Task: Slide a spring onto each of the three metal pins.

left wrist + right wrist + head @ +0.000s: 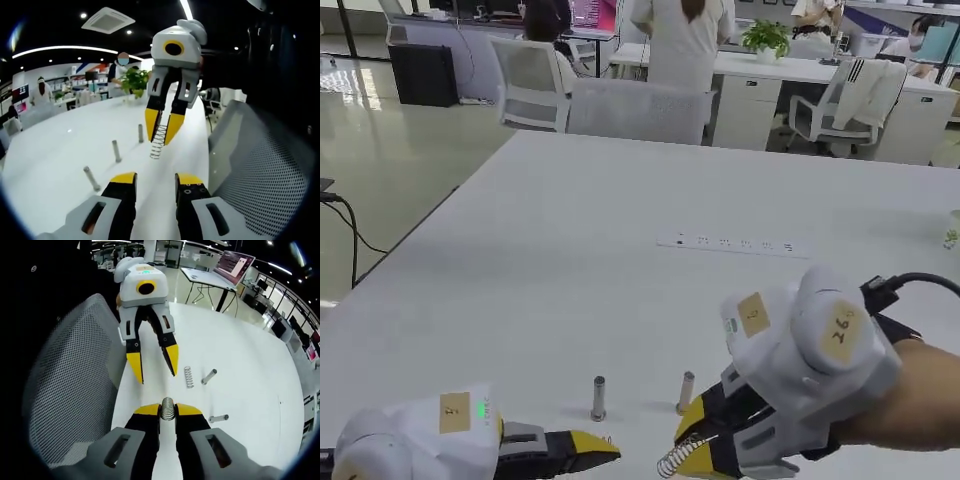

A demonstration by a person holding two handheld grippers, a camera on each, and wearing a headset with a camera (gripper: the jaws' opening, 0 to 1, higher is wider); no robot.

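Spring in hand: the right gripper (168,412) has its fingers closed on a spring (158,142), held over the white bench (570,250) near the row of metal pins (116,150). The left gripper (155,367) hovers opposite, fingers open and empty. All 3 pins look bare, so the task appears barely begun, with 3 springs left to seat. The left gripper view lines up all 3 pins standing upright, where the head view catches 2. The right gripper view adds a 2nd spring (188,376), lying loose on the bench just beside the left fingers' tips
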